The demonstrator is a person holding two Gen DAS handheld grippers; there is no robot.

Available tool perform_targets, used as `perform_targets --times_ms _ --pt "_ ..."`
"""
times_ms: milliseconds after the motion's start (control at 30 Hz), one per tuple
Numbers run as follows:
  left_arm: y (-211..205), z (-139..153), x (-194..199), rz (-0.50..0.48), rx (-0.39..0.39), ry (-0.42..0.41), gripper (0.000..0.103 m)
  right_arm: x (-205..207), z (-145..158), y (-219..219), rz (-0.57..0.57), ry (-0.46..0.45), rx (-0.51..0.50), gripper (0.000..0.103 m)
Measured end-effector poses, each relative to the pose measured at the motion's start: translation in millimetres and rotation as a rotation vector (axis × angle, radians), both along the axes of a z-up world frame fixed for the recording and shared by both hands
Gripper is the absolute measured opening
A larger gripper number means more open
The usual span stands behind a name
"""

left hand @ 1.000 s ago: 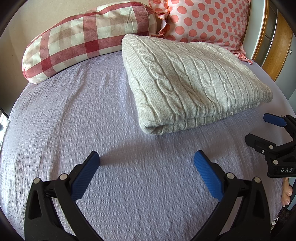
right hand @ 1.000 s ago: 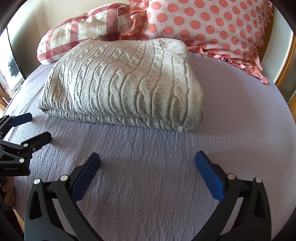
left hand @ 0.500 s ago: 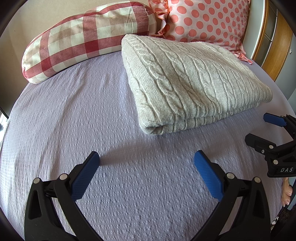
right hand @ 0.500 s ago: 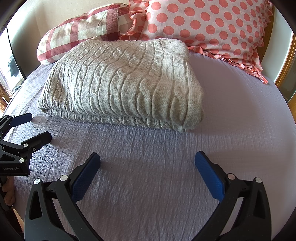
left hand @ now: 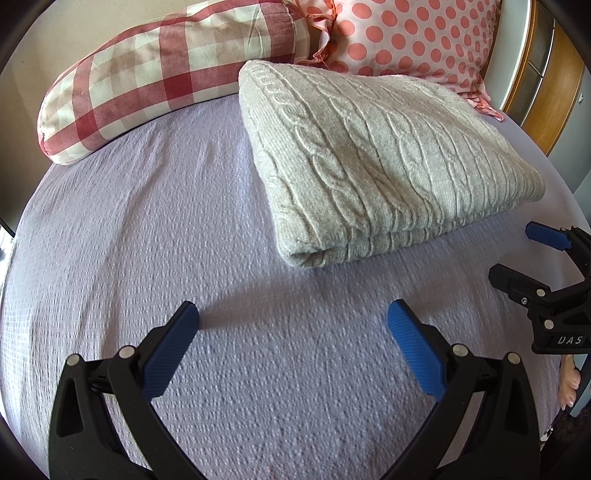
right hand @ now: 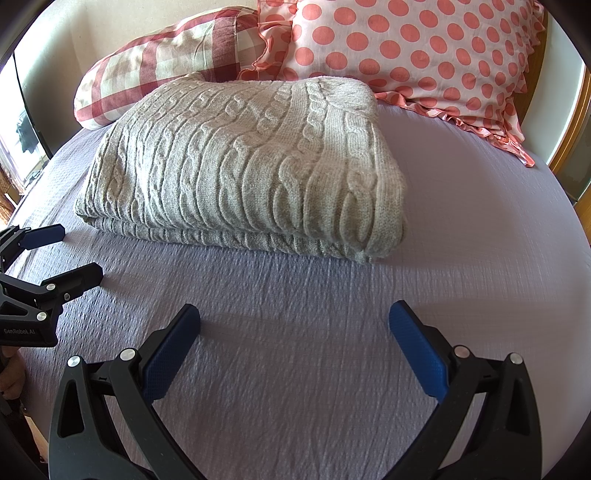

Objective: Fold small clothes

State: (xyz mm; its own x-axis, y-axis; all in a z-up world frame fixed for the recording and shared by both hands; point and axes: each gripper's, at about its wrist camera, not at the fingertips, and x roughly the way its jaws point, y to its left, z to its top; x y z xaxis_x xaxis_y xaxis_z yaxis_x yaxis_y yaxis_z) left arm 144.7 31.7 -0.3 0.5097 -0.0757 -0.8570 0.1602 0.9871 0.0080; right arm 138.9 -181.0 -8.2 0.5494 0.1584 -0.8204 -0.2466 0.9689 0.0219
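A grey cable-knit sweater (left hand: 380, 158) lies folded in a thick rectangle on the lilac bedspread (left hand: 147, 221); it also shows in the right wrist view (right hand: 243, 166). My left gripper (left hand: 291, 321) is open and empty, hovering over the bedspread short of the sweater's near left corner. My right gripper (right hand: 293, 321) is open and empty, short of the sweater's near edge. Each gripper shows in the other's view: the right one (left hand: 517, 251) at the right edge, the left one (right hand: 70, 254) at the left edge, both with jaws apart.
A red-and-white checked pillow (left hand: 155, 74) and a pink polka-dot pillow (left hand: 406, 33) lie behind the sweater at the head of the bed. A wooden frame (left hand: 554, 85) stands at the far right. The bed's right edge curves away past the sweater (right hand: 554, 206).
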Motion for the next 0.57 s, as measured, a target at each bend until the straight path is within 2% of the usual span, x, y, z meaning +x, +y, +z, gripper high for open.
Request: perform_targets --times_ms 367,567 --pt "1.0 -0.4 2.6 -0.012 0.001 0.014 0.101 -0.2 -0.1 -0.2 0.000 0.000 0.000 0.102" --pt "0.7 -1.8 -0.8 -0.008 -0.001 -0.010 0.101 -0.1 -0.1 -0.1 0.000 0.000 0.000 0.102"
